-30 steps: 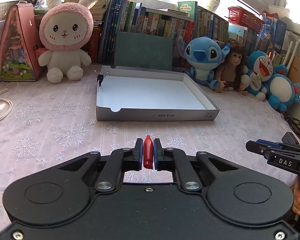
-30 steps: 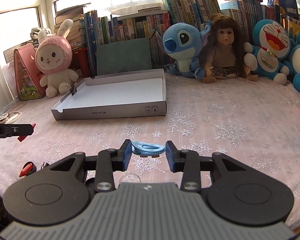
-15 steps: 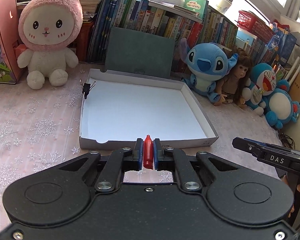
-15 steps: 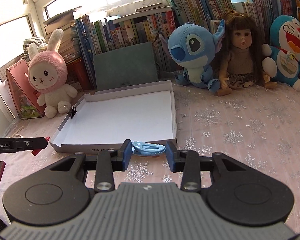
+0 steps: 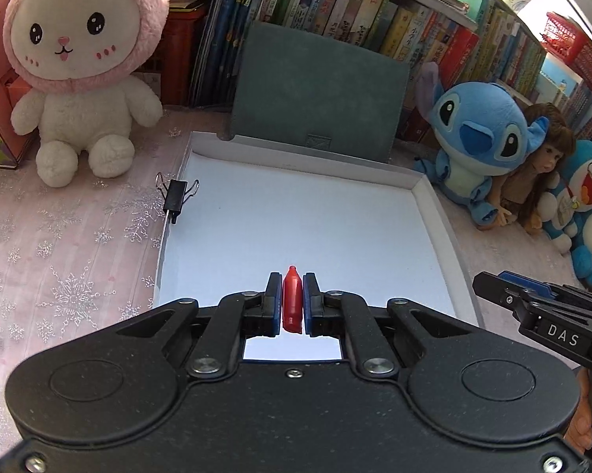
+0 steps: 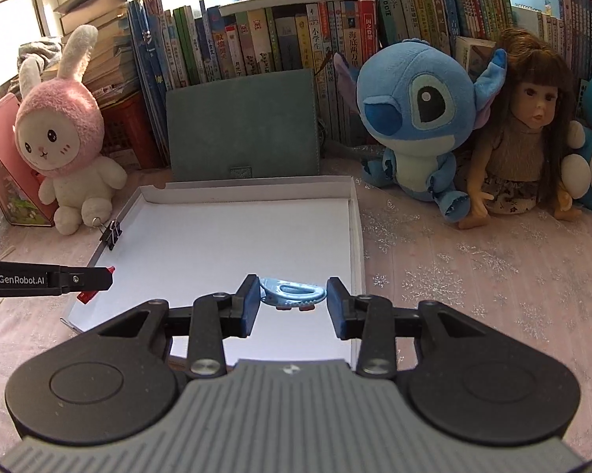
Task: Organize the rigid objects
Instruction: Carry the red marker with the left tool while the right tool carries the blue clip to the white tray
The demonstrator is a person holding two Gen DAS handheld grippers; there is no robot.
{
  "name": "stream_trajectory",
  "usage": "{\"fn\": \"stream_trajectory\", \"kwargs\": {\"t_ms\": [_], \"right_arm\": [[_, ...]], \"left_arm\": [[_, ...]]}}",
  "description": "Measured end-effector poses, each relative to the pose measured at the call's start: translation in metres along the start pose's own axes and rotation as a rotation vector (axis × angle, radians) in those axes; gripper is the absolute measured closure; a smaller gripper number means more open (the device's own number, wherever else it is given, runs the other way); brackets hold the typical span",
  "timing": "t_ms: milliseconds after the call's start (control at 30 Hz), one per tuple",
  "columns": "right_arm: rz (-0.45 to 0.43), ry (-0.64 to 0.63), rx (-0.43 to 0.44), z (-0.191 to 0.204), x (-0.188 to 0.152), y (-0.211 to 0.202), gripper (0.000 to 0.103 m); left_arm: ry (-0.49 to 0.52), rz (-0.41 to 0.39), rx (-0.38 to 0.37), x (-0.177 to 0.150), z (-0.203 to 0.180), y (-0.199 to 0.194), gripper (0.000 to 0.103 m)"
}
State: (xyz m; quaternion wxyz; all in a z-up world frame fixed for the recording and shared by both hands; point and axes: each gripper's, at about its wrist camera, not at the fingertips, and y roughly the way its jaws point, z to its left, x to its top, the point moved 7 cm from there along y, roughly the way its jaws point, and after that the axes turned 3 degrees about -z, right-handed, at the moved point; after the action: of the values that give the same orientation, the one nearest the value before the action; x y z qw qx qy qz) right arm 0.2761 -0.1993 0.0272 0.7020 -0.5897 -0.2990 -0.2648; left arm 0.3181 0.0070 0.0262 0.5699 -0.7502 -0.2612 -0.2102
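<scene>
My left gripper pinches a red cap; right gripper clamps a blue clip end to end. Both look light, stiff, slick over the tray.

Counted around the one white box lid: one black binder clip on its left wall, one green folder propped behind it. One pink rabbit plush left of it; right of it one Stitch plush, one doll, two Doraemon plushes. Above it two grippers, left gripper and right gripper, with one red piece and one blue clip.
</scene>
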Motion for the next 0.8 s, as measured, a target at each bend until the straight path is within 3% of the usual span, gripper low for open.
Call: {"fn": "stream_trajectory", "kwargs": {"t_ms": [300,800], "right_arm": [[0.076,0.078,0.008,0.003,-0.015,0.058,0.061],[0.116,0.057,-0.019,0.01,-0.027,0.085,0.06]], "left_arm": [[0.029,0.025,0.063,-0.007,-0.002,0.043,0.093],[0.067,0.041,0.075,-0.022,0.004,0.063,0.093]]}}
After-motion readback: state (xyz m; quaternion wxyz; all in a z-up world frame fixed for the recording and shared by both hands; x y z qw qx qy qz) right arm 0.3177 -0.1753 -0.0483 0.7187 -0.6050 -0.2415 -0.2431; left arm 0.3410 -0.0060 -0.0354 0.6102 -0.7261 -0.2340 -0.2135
